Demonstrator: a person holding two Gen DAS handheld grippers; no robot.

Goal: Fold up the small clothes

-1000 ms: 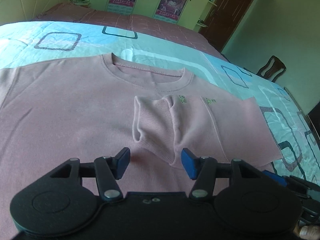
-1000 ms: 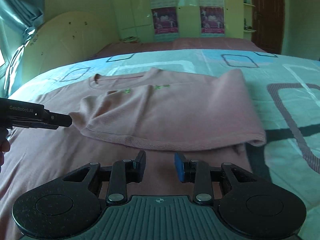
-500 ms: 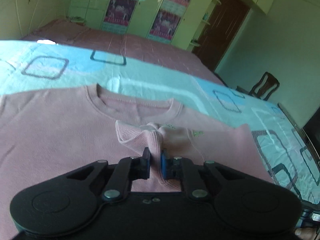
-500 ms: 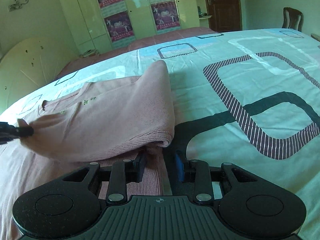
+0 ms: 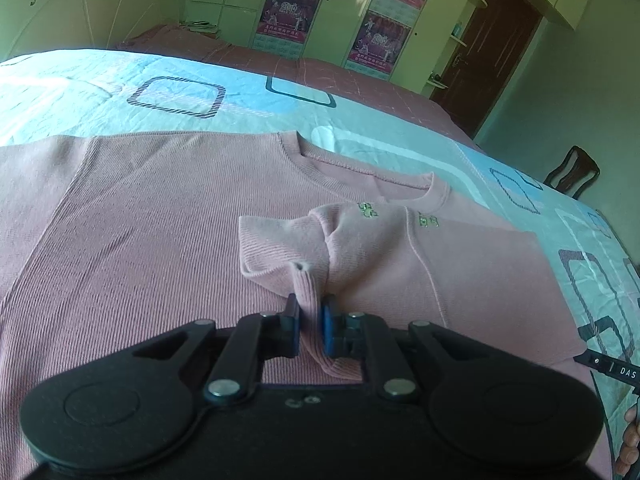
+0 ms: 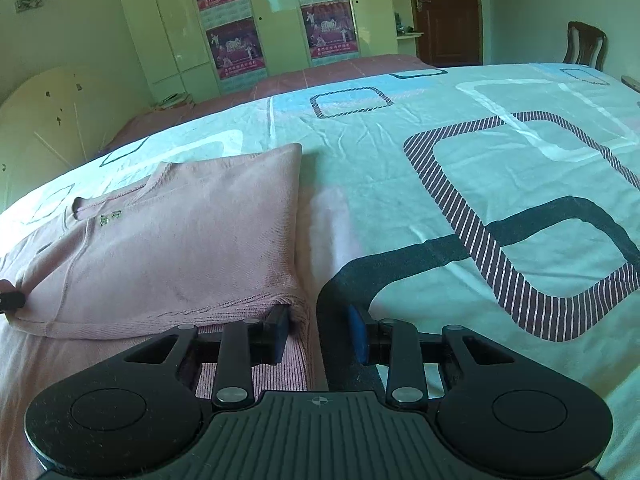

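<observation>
While the pink sweater [image 5: 140, 220] lies on the bed [image 6: 440, 184], one side is folded inward; left gripper [image 5: 308, 320] jaws pinch its cuff [image 5: 306, 292]; right gripper [image 6: 318, 330] jaws gape at the hem; further folds remain.

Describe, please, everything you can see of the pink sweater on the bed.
The pink sweater is ribbed knit with a round collar and small green marks near it. It lies flat on the patterned bedsheet, its right side folded over the body. The left gripper pinches the folded sleeve's cuff; the right gripper is open around its edge.
</observation>
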